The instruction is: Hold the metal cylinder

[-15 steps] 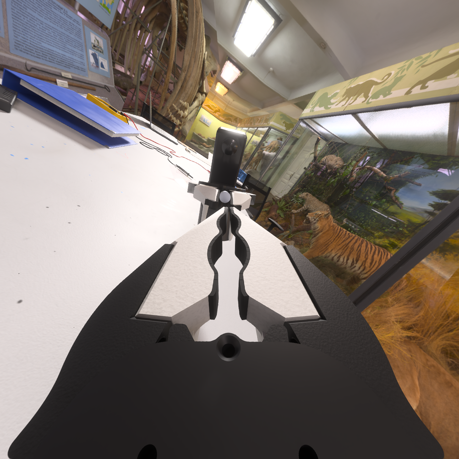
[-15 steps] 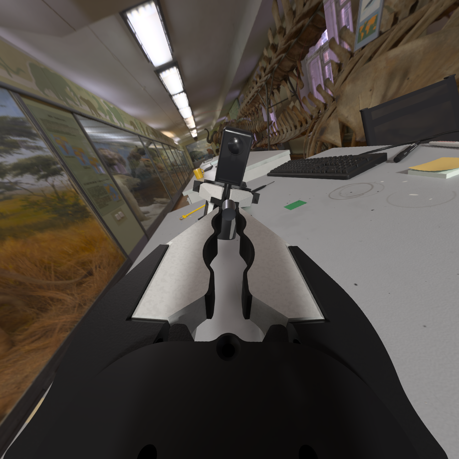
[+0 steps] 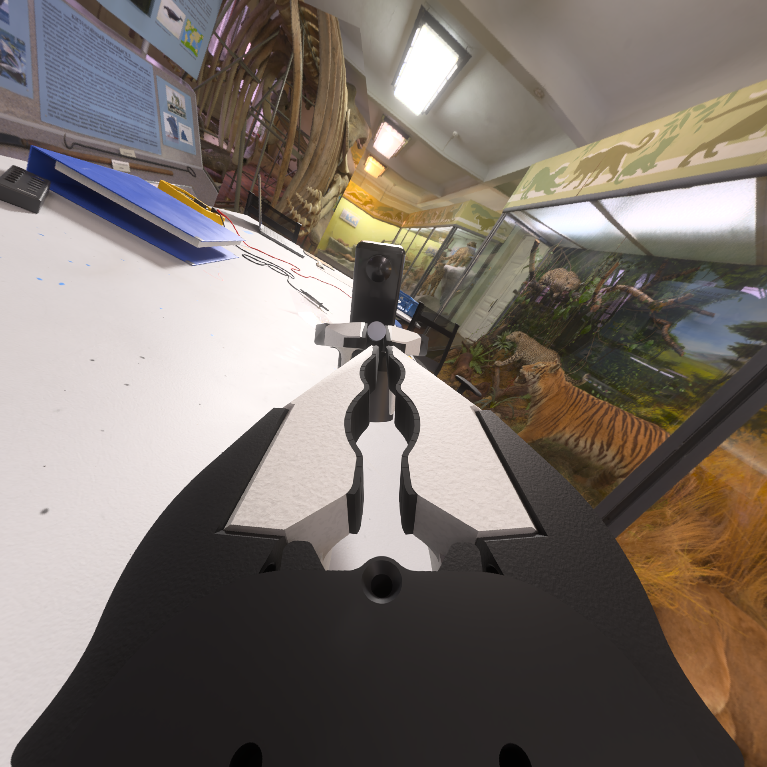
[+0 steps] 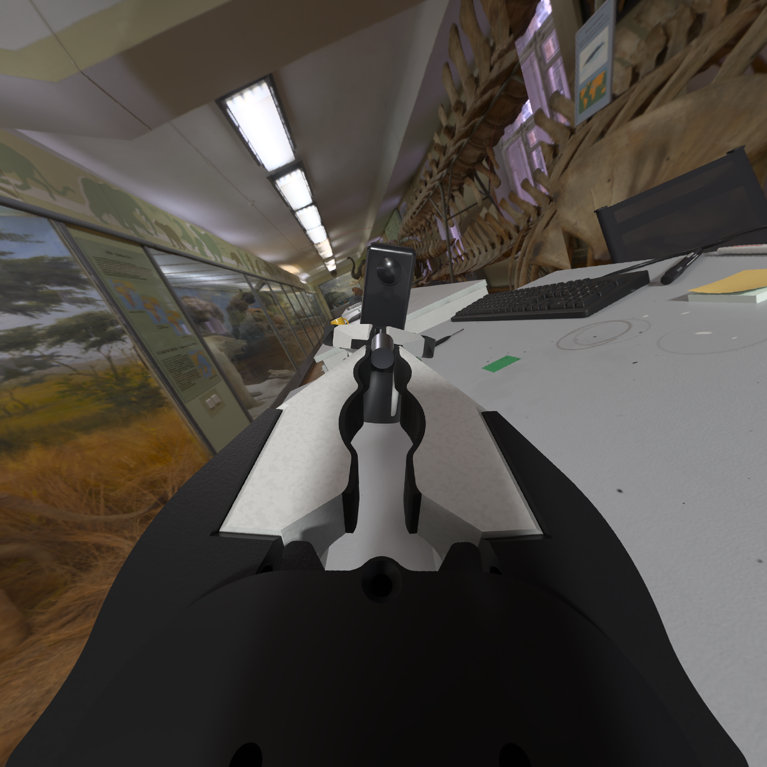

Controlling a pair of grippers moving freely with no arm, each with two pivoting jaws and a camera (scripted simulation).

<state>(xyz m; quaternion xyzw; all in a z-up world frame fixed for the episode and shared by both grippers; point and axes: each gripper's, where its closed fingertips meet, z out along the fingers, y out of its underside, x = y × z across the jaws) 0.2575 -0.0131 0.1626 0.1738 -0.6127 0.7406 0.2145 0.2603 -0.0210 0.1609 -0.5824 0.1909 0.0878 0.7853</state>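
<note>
The metal cylinder (image 3: 382, 398) is a short grey rod caught between the tips of both grippers, above the white table (image 3: 124, 394). My left gripper (image 3: 377, 357) is shut on it; its round end (image 3: 377, 332) shows above the tips and its body shows through the finger gap. My right gripper (image 4: 382, 352) faces the left one and is shut on the same cylinder (image 4: 379, 398), which looks dark with a bright streak there. The right gripper's black camera block (image 3: 377, 286) stands just beyond the cylinder; the left gripper's block (image 4: 388, 286) shows likewise.
A blue binder (image 3: 137, 207), a small black box (image 3: 23, 189) and a yellow meter (image 3: 182, 195) with red and black leads (image 3: 290, 269) lie at the far left. A black keyboard (image 4: 552, 296), a pen (image 4: 680, 265), a yellow-topped notepad (image 4: 730, 286) and a green tag (image 4: 500, 364) lie on the right gripper's side.
Both grippers have shifted and tilted together with the cylinder. Its body now looks larger and darker between the fingers in both views. Both grips hold.
</note>
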